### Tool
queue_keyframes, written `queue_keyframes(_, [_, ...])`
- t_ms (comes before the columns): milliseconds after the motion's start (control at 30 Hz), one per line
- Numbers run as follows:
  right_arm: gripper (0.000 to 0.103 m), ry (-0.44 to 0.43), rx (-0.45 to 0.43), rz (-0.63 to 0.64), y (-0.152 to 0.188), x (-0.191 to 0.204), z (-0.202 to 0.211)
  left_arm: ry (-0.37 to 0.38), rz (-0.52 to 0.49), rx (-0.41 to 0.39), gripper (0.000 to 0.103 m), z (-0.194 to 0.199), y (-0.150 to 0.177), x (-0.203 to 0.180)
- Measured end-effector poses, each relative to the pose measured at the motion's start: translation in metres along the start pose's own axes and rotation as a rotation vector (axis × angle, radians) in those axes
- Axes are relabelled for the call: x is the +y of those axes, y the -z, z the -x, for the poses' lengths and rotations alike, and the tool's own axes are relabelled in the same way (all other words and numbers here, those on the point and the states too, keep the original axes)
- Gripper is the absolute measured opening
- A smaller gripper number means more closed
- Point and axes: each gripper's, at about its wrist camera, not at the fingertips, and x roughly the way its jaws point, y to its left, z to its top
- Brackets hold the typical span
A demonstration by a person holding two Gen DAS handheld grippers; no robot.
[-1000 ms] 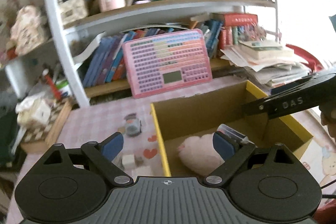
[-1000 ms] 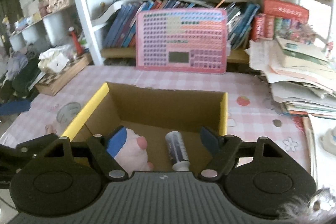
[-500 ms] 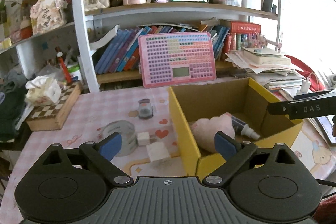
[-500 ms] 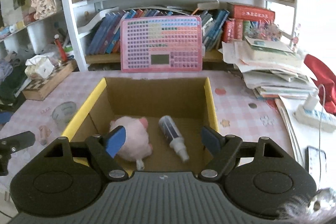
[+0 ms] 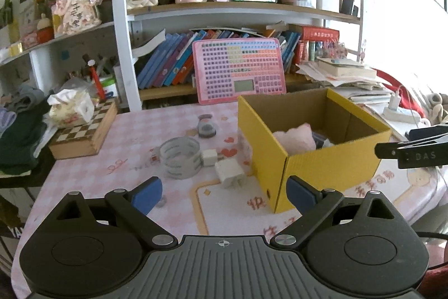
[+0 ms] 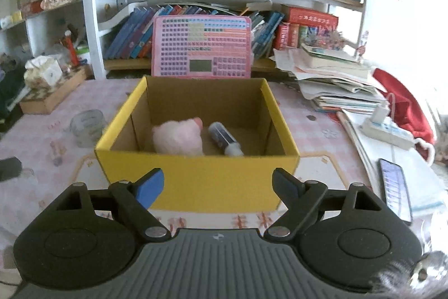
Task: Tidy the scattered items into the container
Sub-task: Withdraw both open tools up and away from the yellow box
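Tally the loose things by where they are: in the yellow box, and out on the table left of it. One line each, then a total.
In the box: 2, a pink plush and a bottle.
On the table: 4, a tape roll, two white cubes and a small grey item.
Total: 6.

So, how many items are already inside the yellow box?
2. A pink plush lies on the box floor at the left, and a small bottle lies to its right. Something smaller may be hidden behind the near wall.
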Motion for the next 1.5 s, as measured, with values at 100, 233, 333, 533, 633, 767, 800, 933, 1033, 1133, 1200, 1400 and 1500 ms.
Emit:
queue_keyframes(100, [0.084, 0.015, 0.009, -0.004, 0.012, 0.008, 0.009, 0.006, -0.014, 0.016, 0.097, 0.007, 0.01, 0.006])
queue_keyframes(233, [0.085, 0.025, 0.027, -0.008, 0.027, 0.022, 0.019, 0.016, -0.026, 0.037, 0.097, 0.016, 0.022, 0.013])
queue_keyframes(333, [0.085, 0.027, 0.038, -0.01, 0.034, 0.032, 0.023, 0.019, -0.031, 0.048, 0.097, 0.022, 0.03, 0.019])
queue_keyframes(533, [0.085, 0.031, 0.068, -0.003, 0.048, 0.049, 0.029, 0.021, -0.021, 0.044, 0.097, 0.032, 0.044, 0.03])
queue_keyframes(633, [0.085, 0.03, 0.082, -0.003, 0.053, 0.056, 0.029, 0.023, -0.018, 0.058, 0.097, 0.034, 0.048, 0.035])
queue_keyframes(767, [0.085, 0.011, 0.091, 0.009, 0.056, 0.068, 0.029, 0.019, -0.014, 0.092, 0.097, 0.035, 0.054, 0.042])
queue_keyframes(800, [0.085, 0.003, 0.092, 0.014, 0.056, 0.071, 0.028, 0.018, -0.011, 0.103, 0.097, 0.034, 0.056, 0.043])
queue_keyframes(933, [0.085, -0.055, 0.111, 0.049, 0.057, 0.091, 0.026, 0.007, -0.003, 0.151, 0.097, 0.031, 0.063, 0.048])
queue_keyframes(1033, [0.085, -0.103, 0.118, 0.103, 0.056, 0.108, 0.026, 0.001, -0.001, 0.152, 0.097, 0.032, 0.064, 0.051])
queue_keyframes(1133, [0.085, -0.135, 0.114, 0.162, 0.056, 0.123, 0.027, -0.005, 0.006, 0.146, 0.097, 0.034, 0.064, 0.054])
queue_keyframes(1200, [0.085, -0.155, 0.111, 0.194, 0.056, 0.131, 0.028, -0.01, 0.013, 0.146, 0.097, 0.036, 0.066, 0.057])
queue_keyframes(1400, [0.085, -0.191, 0.107, 0.25, 0.055, 0.148, 0.029, -0.024, 0.035, 0.134, 0.097, 0.041, 0.067, 0.066])
queue_keyframes(1500, [0.085, -0.202, 0.103, 0.27, 0.054, 0.155, 0.03, -0.03, 0.042, 0.129, 0.097, 0.044, 0.068, 0.069])
